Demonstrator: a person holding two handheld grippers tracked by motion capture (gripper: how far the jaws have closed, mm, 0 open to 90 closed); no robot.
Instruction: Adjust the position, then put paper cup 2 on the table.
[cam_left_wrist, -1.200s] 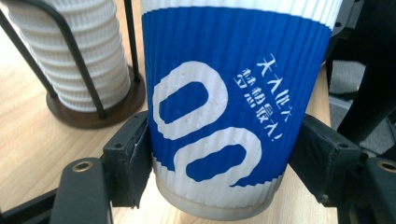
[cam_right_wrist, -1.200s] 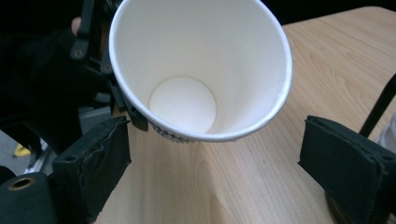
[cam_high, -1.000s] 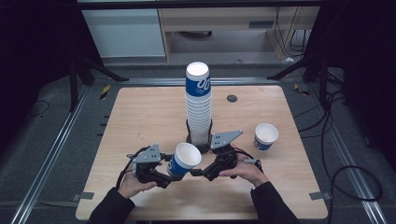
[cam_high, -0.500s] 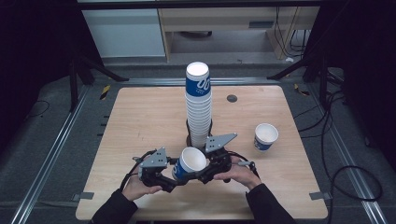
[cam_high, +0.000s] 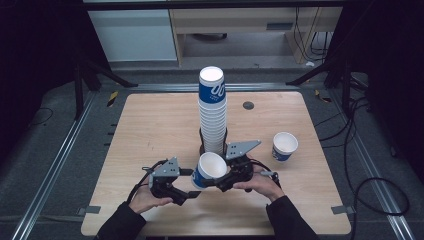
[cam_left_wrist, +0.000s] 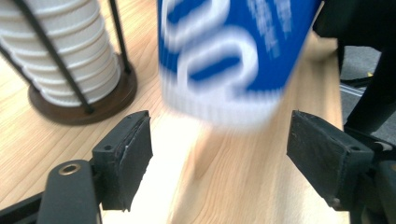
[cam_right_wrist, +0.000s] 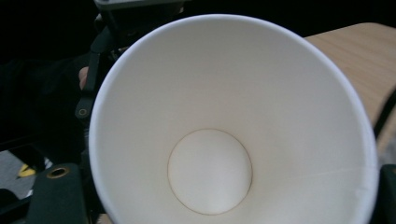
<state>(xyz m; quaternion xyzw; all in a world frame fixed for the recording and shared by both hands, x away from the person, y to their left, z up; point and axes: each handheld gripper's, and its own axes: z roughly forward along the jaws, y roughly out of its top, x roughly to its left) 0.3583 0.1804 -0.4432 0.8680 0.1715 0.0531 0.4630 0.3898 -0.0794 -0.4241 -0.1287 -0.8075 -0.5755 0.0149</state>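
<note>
cup (cam_high: 210, 169): tilted between both grippers, at 6 o'clock of the cup stack (cam_high: 212, 112), slightly lower than before | right gripper (cam_high: 223, 181): clamps cup, unchanged | left gripper (cam_high: 189, 186): jaws wide, now off the cup

The blue-and-white paper cup (cam_high: 209, 170) has a smooth, matt white inside (cam_right_wrist: 210, 140) and a printed outer wall with a slight sheen (cam_left_wrist: 233, 56). The pale wooden bench (cam_high: 150, 130) shows fine grain under a smooth satin finish. The black tongs (cam_left_wrist: 215, 149) carry matt, rubbery-looking pads (cam_left_wrist: 128, 151), faintly rough. The tall stack of ribbed white paper cups (cam_high: 212, 117) stands on a dark, glossy round base (cam_left_wrist: 109, 100) among thin black metal rods.
</note>
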